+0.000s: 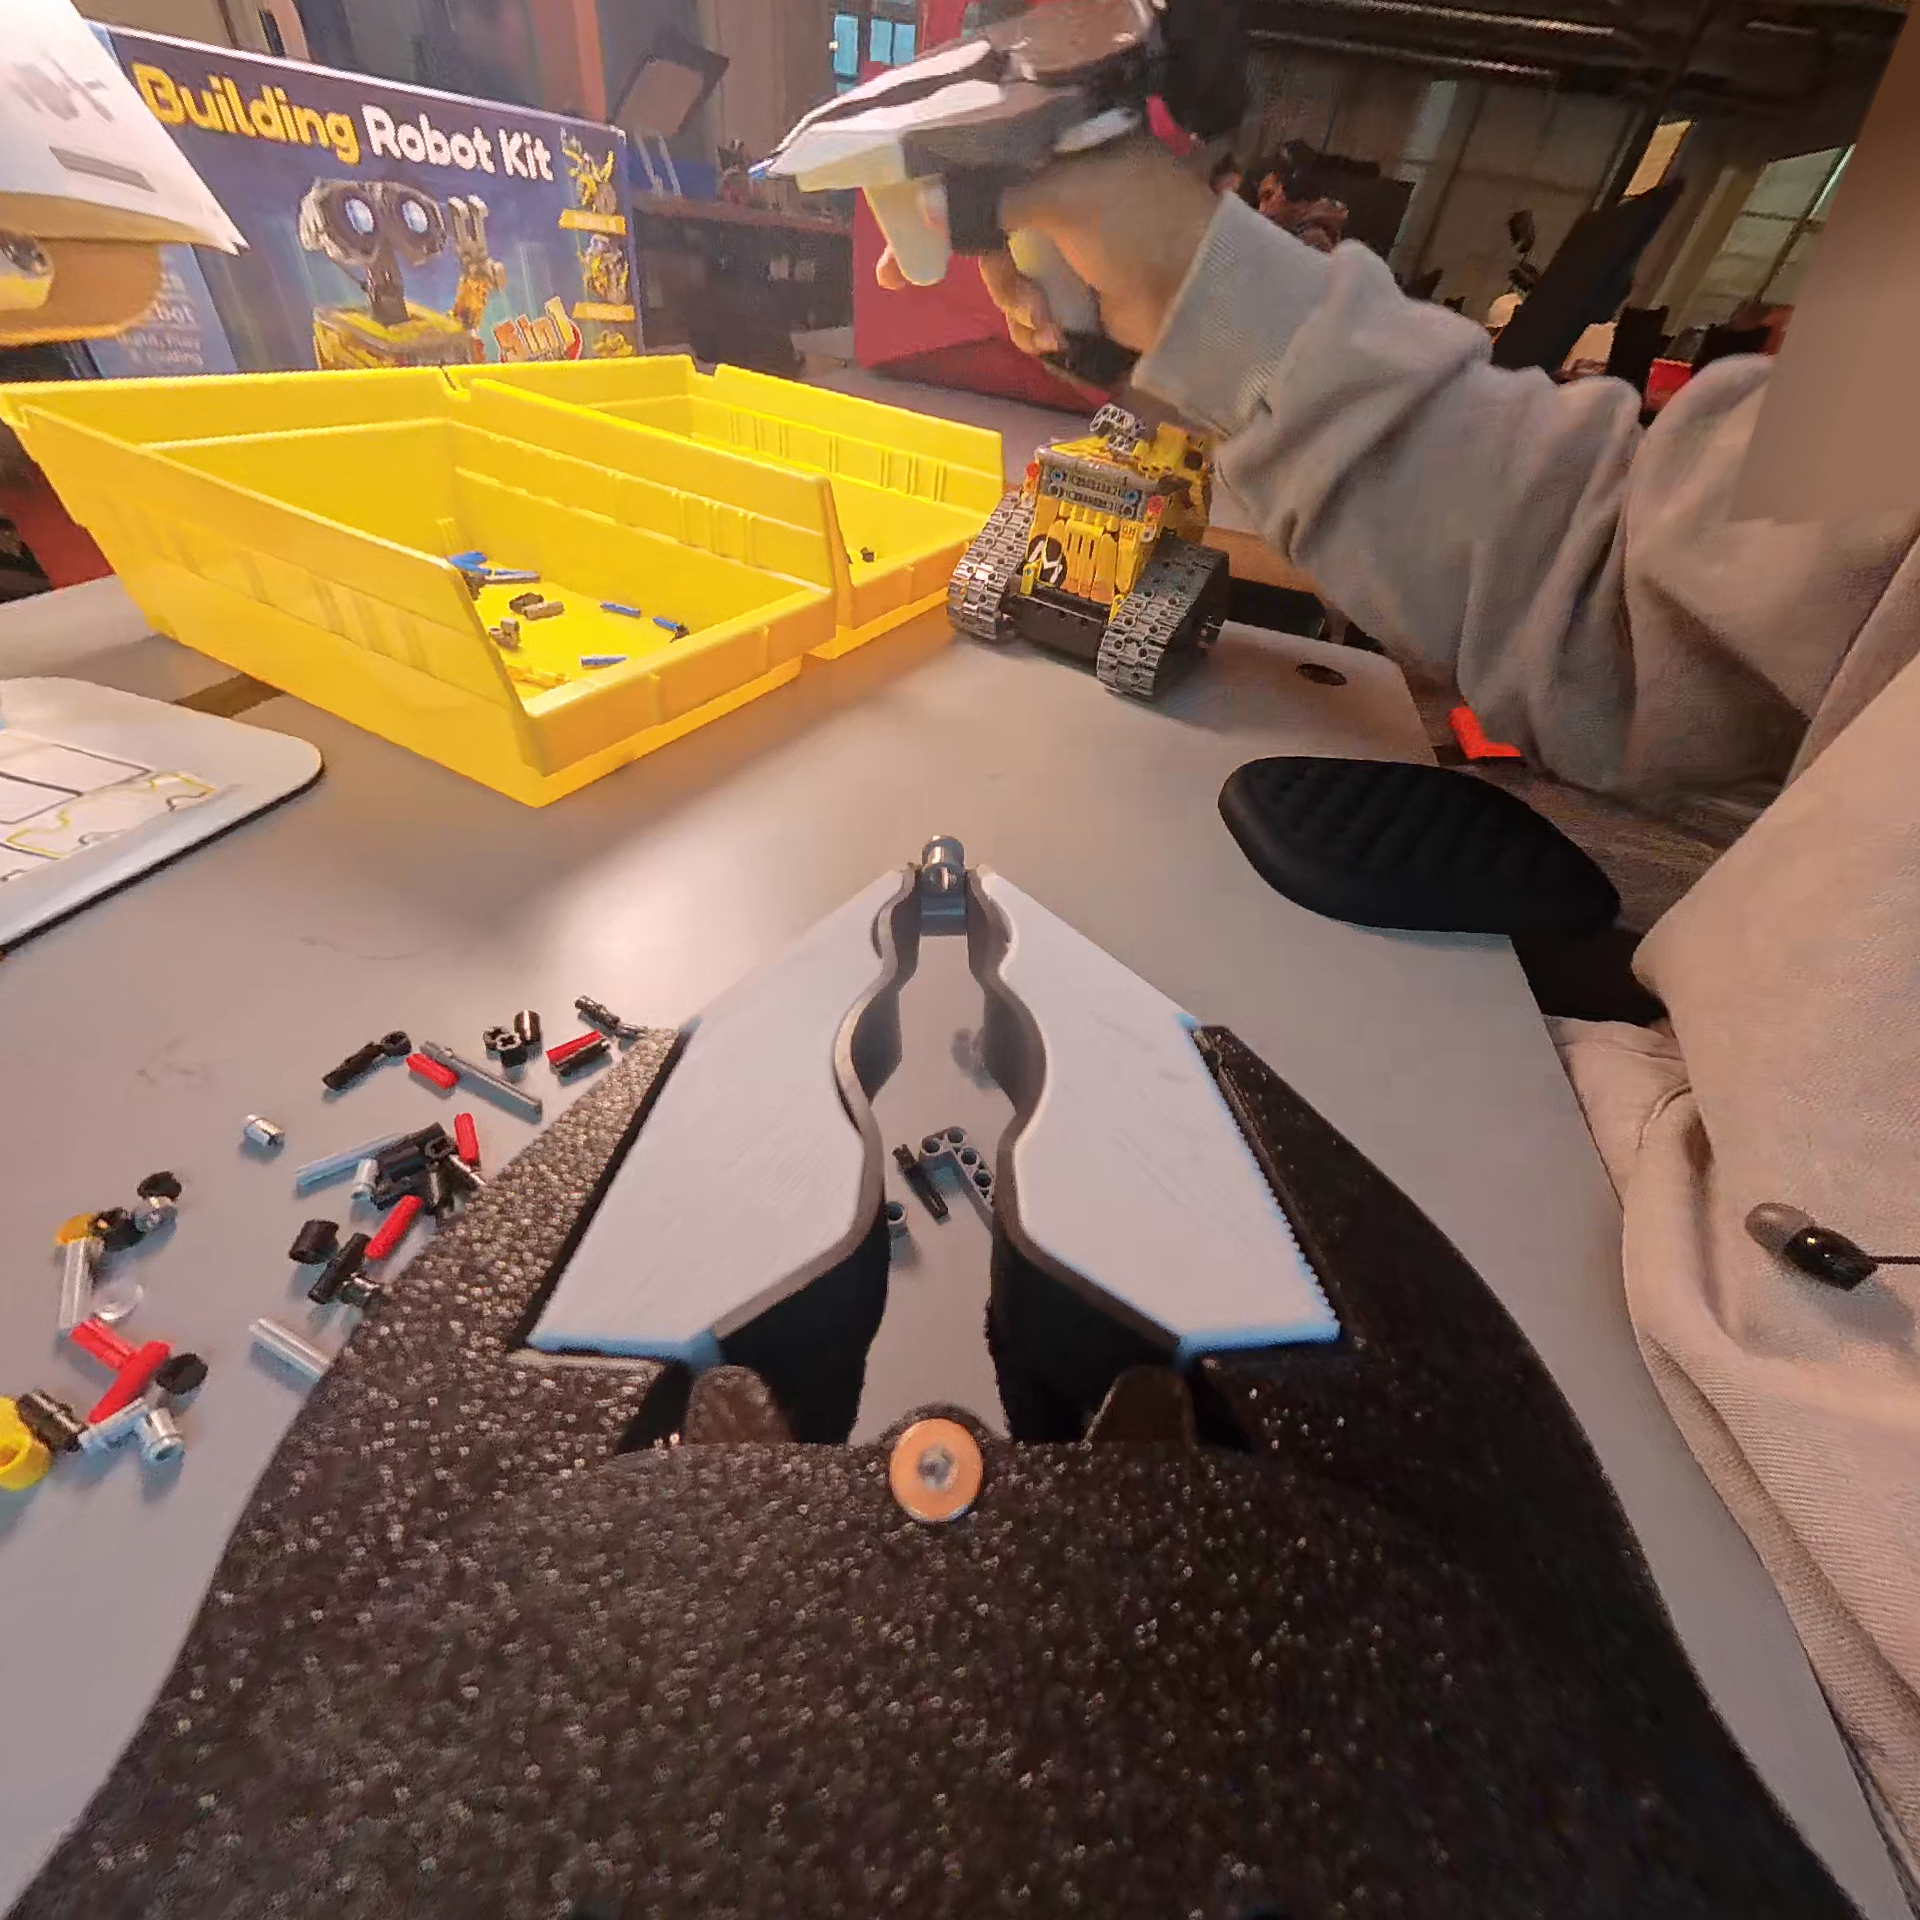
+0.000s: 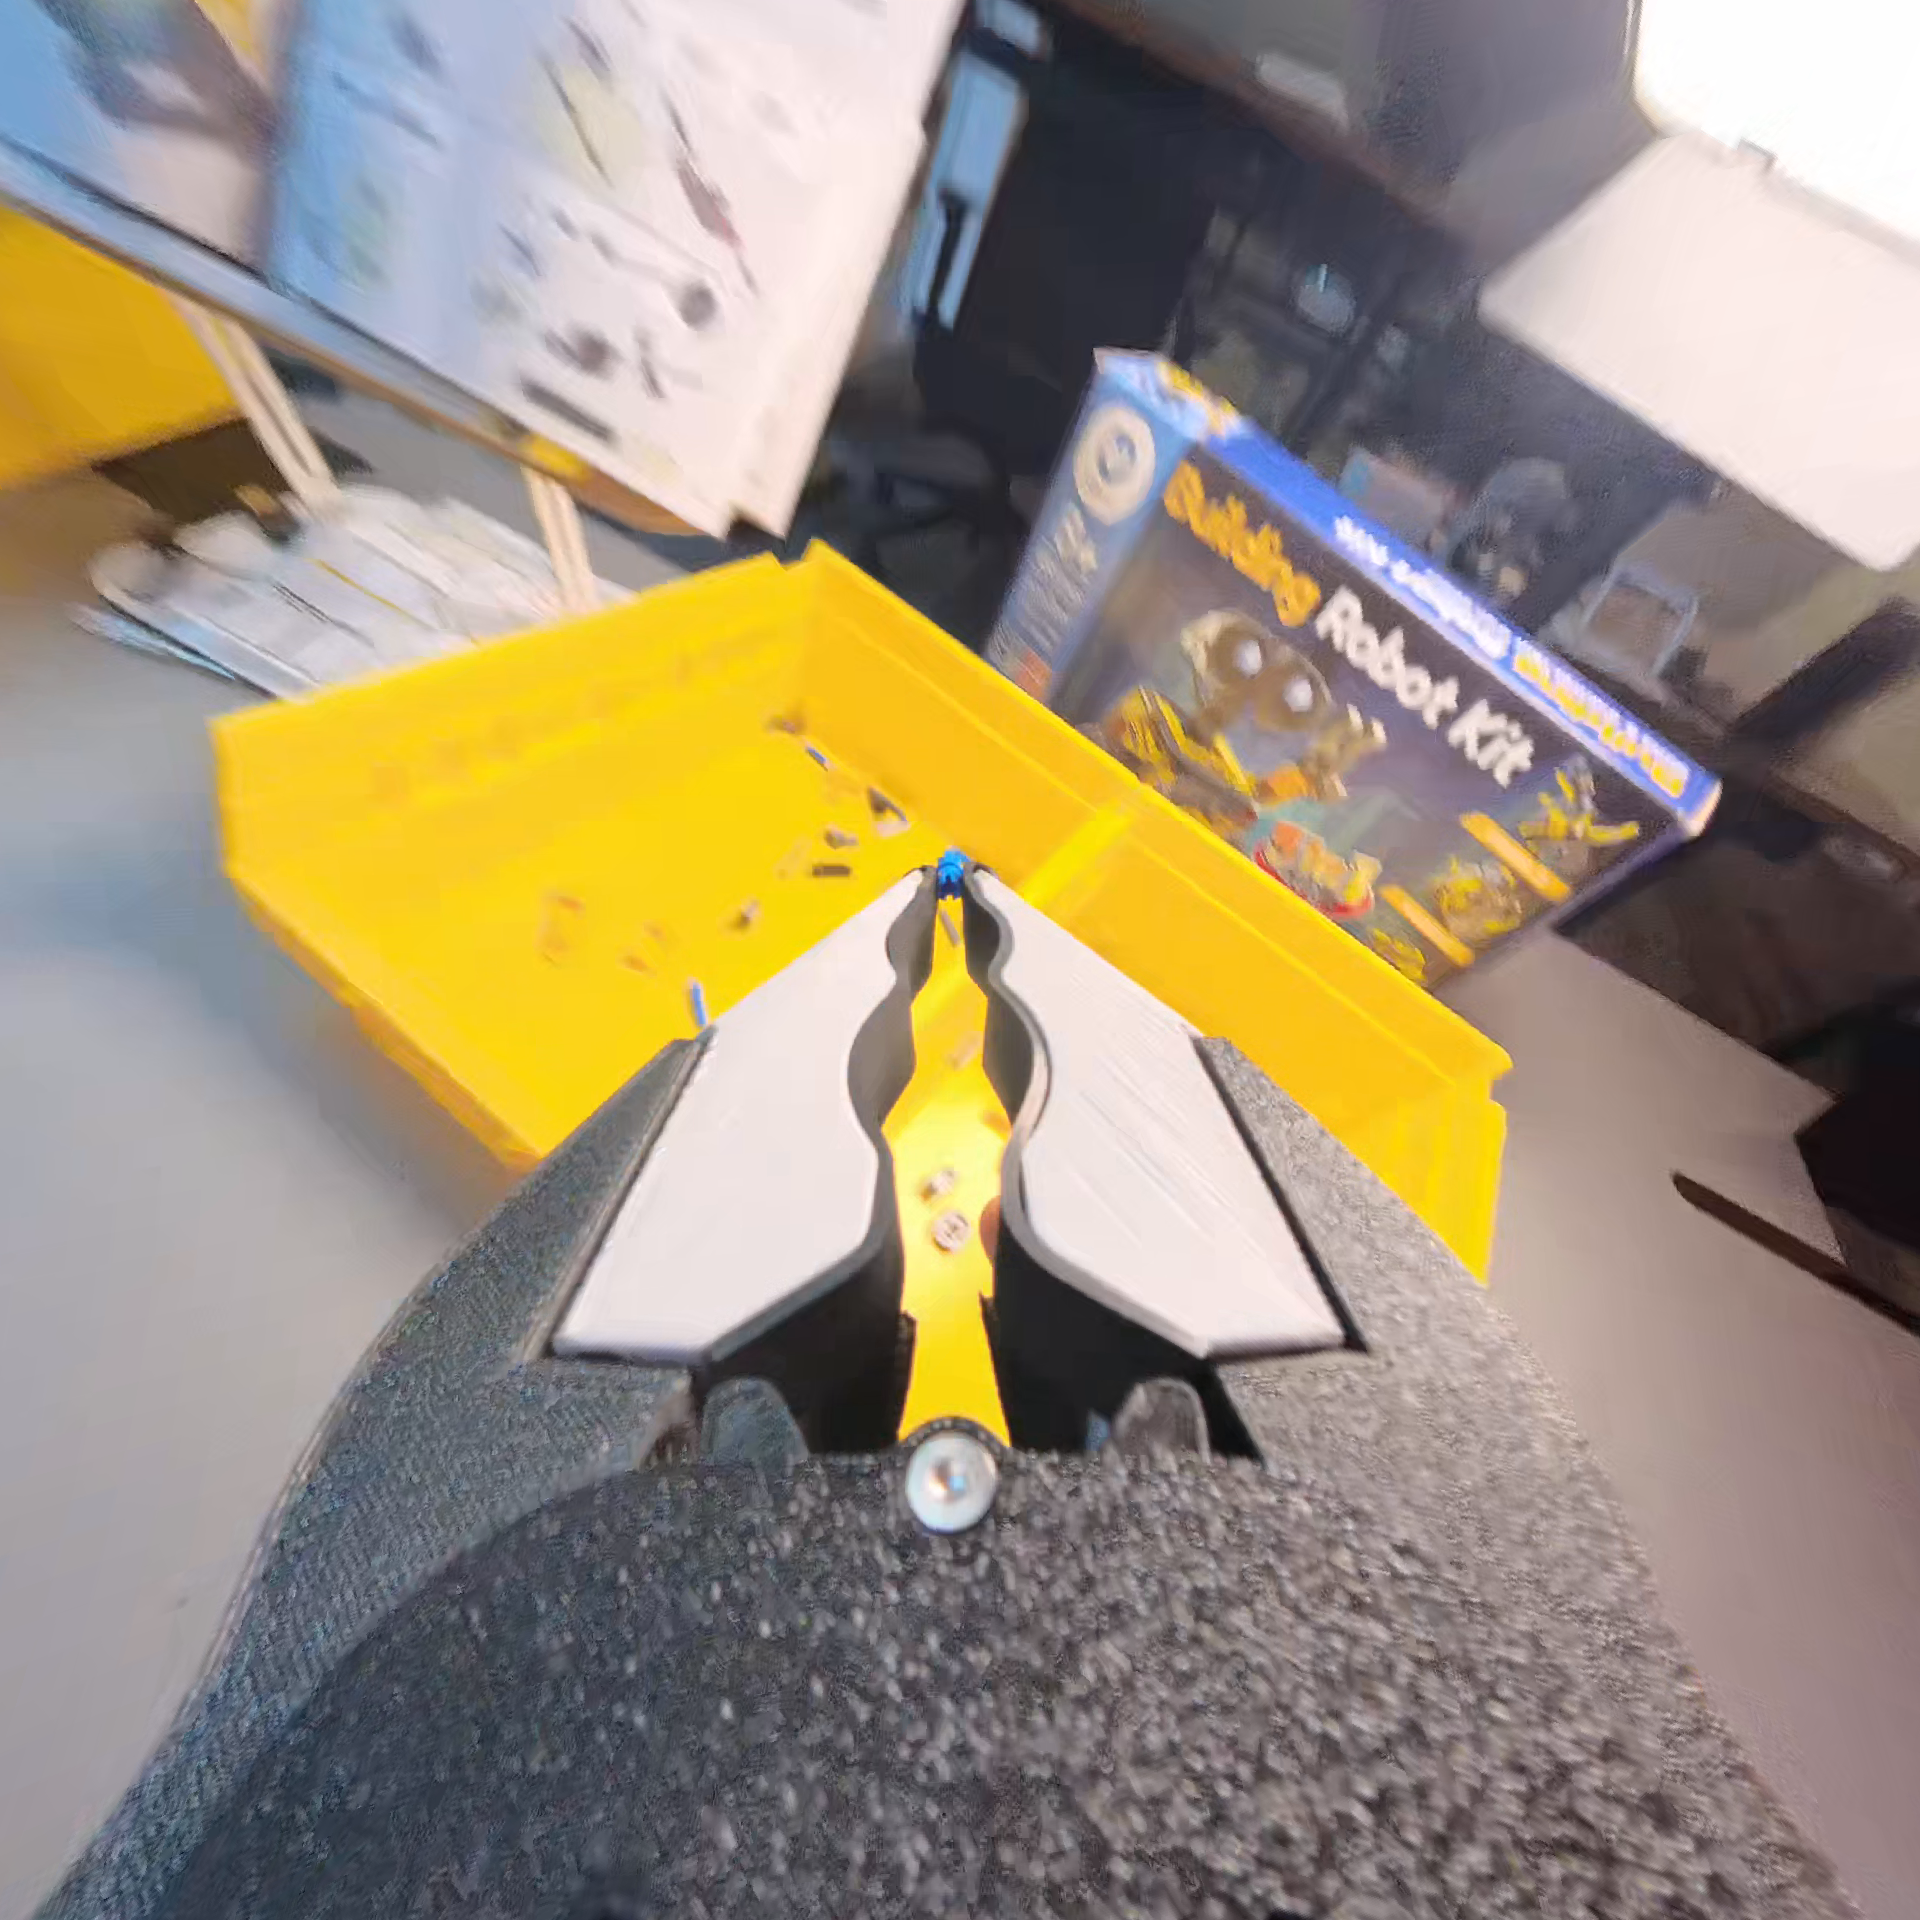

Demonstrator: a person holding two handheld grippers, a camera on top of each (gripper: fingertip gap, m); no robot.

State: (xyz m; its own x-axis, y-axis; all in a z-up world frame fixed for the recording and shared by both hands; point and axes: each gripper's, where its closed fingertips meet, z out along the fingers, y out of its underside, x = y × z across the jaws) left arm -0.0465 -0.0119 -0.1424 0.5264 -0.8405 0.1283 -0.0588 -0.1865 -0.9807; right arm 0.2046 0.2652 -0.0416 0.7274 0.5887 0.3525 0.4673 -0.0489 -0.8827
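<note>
The left gripper [image 1: 943, 883] hangs low over the grey table [image 1: 727, 831], its tips pinched together on a small grey peg [image 1: 943, 864]. Under and behind its fingers lies a bent grey beam [image 1: 956, 1151], and on the table's near left part a scatter of loose pieces [image 1: 343, 1174], red, black and grey, is spread out.

The right gripper [image 2: 948, 878] is raised over the nearer yellow bin [image 2: 343, 831], its tips clamped on a tiny blue pin [image 2: 948, 871]. The right wrist view is blurred, so little more of the pin can be told. In the left wrist view the same gripper shows high above the bins, held by a hand in a grey sleeve [image 1: 1455, 499].

A few blue and dark bits [image 1: 561, 613] already lie on the bin's floor; a second yellow bin [image 1: 894, 457] touches its far side and holds almost nothing. A built yellow robot toy [image 1: 1101, 561] stands on tracks just beside that second bin, and a blue kit box [image 1: 395, 208] is upright at the table's far edge. Many pieces remain outside the bins.
</note>
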